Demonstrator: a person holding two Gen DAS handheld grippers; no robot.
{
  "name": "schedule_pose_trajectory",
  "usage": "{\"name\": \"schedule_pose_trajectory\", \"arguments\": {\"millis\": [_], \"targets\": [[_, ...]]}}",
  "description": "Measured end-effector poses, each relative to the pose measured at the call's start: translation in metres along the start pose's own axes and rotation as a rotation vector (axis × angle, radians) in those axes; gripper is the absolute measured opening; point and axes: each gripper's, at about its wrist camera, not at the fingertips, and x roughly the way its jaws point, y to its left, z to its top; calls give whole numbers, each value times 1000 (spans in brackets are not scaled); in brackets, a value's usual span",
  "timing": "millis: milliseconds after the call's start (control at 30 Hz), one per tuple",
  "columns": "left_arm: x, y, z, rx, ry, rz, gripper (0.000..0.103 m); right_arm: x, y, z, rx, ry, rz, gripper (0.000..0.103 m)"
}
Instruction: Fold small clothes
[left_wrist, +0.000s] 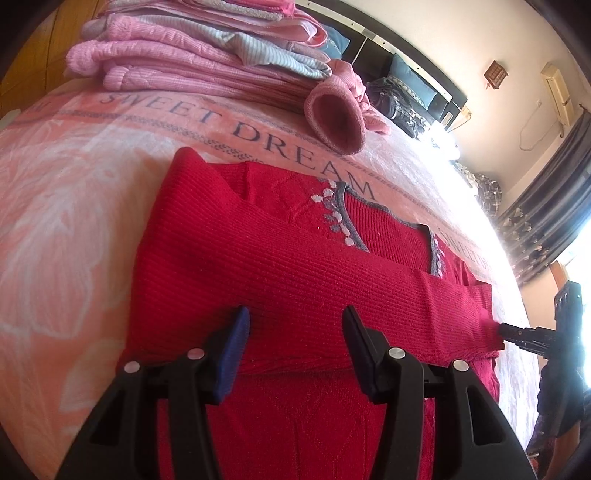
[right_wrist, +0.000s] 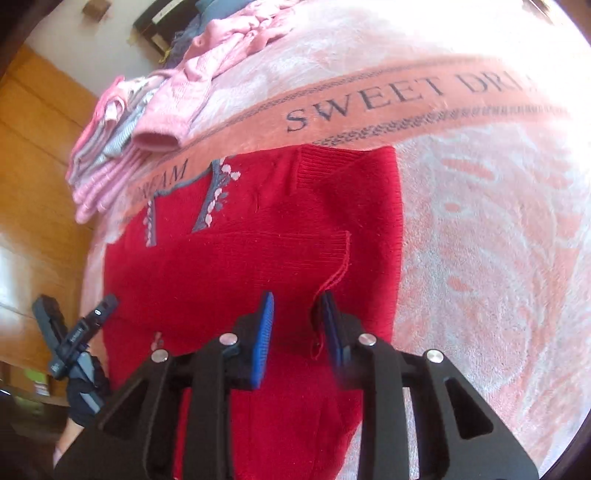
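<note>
Left wrist view: red ribbed knit sweater (left_wrist: 295, 266) flat on pink "SWEET DREAM" blanket (left_wrist: 74, 184), straight ahead under my left claw (left_wrist: 295, 332). Claw wide, holds nothing. Sleeve folded sideways across body.

Right wrist view: my right claw (right_wrist: 295, 325) partly open; loose red thread by one pad, grip unclear. Sweater's long way runs away from both claws, equally near.

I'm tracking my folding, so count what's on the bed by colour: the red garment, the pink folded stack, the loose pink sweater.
Red: 1, the red sweater, spread flat with sleeves folded across.
Pink: 2, the folded stack and the loose pink sweater.
Total: 3.
</note>
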Motion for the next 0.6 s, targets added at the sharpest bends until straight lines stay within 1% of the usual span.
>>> {"name": "schedule_pose_trajectory", "arguments": {"millis": [67,100,133,200,233,267,300,333,433,500,600], "targets": [[-6,-3,2,-4,-27,-7,53,0,-16,2,71,16,85,32],[-9,-6,3,6,-42,-10,53,1,-21,2,93,22,96,35],[-11,-9,4,24,-52,-4,53,2,-24,2,105,23,100,35],[-9,-16,4,63,-46,8,53,9,-24,2,111,48,117,35],[-6,-18,2,73,-38,9,53,13,-22,1,109,56,103,34],[-3,-19,0,76,-25,9,53,14,-19,-1,97,52,85,31],[1,-19,-2,76,-11,11,53,15,-15,-1,74,49,72,16],[5,-19,-5,77,5,20,53,15,-11,-2,51,47,56,4],[8,-21,-9,115,1,32,53,1,2,-1,-22,-9,20,3],[8,-23,-10,137,6,35,53,-5,6,0,-51,-34,-24,3],[8,-19,-12,124,2,26,53,7,-3,0,-33,0,-68,3]]}}
